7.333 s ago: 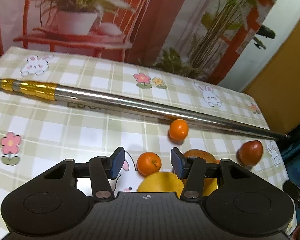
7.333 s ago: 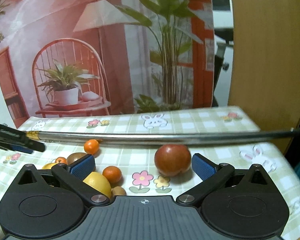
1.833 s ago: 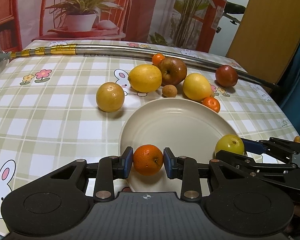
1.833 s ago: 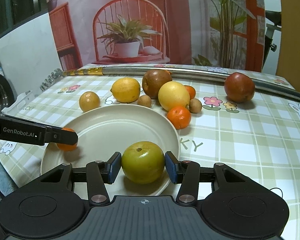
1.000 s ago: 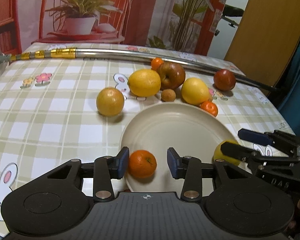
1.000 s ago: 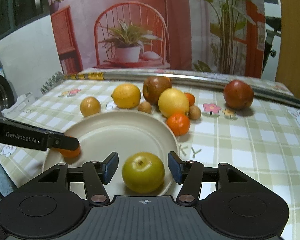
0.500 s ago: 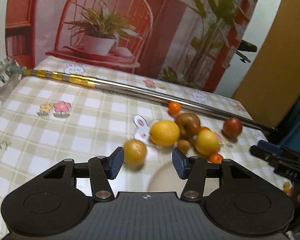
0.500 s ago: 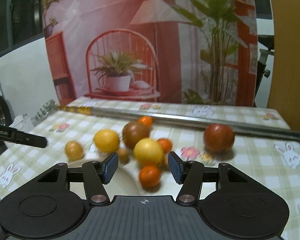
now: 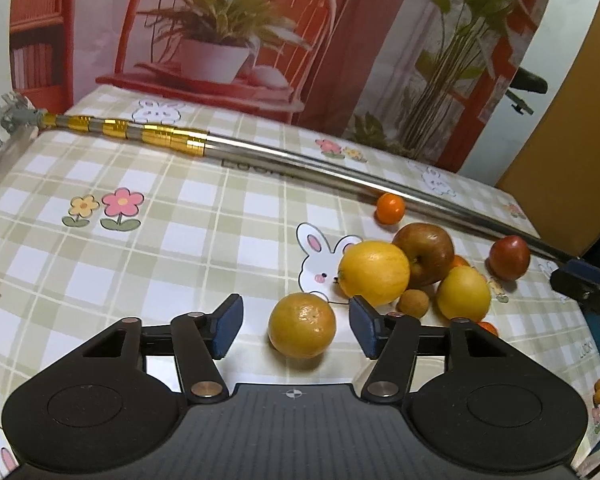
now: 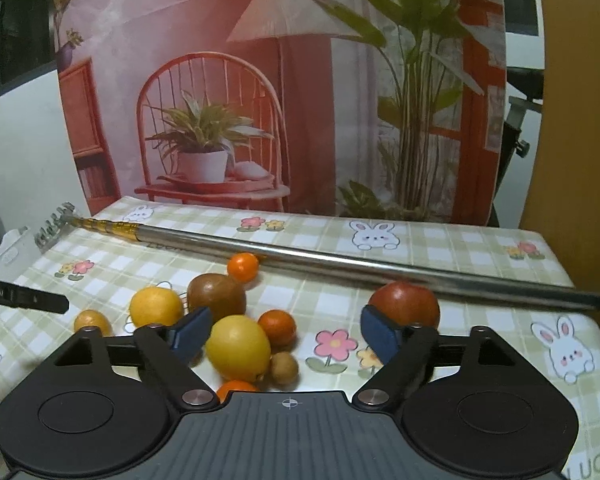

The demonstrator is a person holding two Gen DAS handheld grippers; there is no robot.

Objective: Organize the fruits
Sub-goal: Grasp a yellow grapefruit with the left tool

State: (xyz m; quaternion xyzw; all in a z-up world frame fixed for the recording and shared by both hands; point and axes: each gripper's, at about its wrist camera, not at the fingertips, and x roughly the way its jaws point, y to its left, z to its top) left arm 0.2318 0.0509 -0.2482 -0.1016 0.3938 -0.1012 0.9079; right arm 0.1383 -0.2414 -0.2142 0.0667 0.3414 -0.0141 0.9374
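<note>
My left gripper hangs over the checked tablecloth with its jaws opening. A yellow-orange round fruit lies on the cloth between them, and neither pad touches it. Behind it sits a pile: a yellow lemon, a brown apple, a yellow fruit, a small brown longan and a red fruit. My right gripper is also opening, above a yellow fruit, a small orange and a longan, gripping none. A red apple lies just beyond its right pad.
A long metal rod with a gold-banded end lies across the far side of the table, a small orange against it. The table's right edge is near the red apple. A printed backdrop stands behind. The plate is out of view.
Both grippers let go of their fruits over the plate, the left an orange and the right a green apple. They then swung toward the pile with wider jaws, and the plate left view.
</note>
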